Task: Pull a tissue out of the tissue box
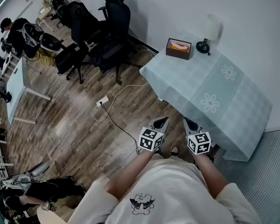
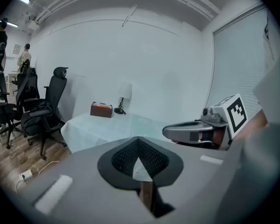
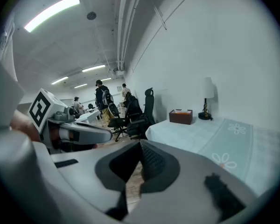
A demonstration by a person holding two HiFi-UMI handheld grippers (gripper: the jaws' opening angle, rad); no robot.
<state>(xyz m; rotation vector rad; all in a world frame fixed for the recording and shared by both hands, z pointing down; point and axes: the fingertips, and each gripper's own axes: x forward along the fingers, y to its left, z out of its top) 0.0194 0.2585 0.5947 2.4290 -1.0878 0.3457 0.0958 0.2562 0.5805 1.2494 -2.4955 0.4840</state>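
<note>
The brown tissue box (image 1: 178, 48) with an orange-white tissue in its slot stands at the far corner of a table under a pale blue cloth (image 1: 210, 87). The box also shows small and distant in the left gripper view (image 2: 101, 109) and the right gripper view (image 3: 180, 116). My left gripper (image 1: 160, 123) and right gripper (image 1: 190, 124) hang side by side close to my body, short of the table's near edge and far from the box. Both point forward and slightly down. Each has its jaw tips together with nothing held: left (image 2: 139, 141), right (image 3: 140, 146).
A white lamp (image 1: 211, 31) stands just right of the box, near the wall. Black office chairs (image 1: 107, 31) crowd the floor left of the table. A white cable and socket (image 1: 102, 101) lie on the wood floor. People sit at desks far left.
</note>
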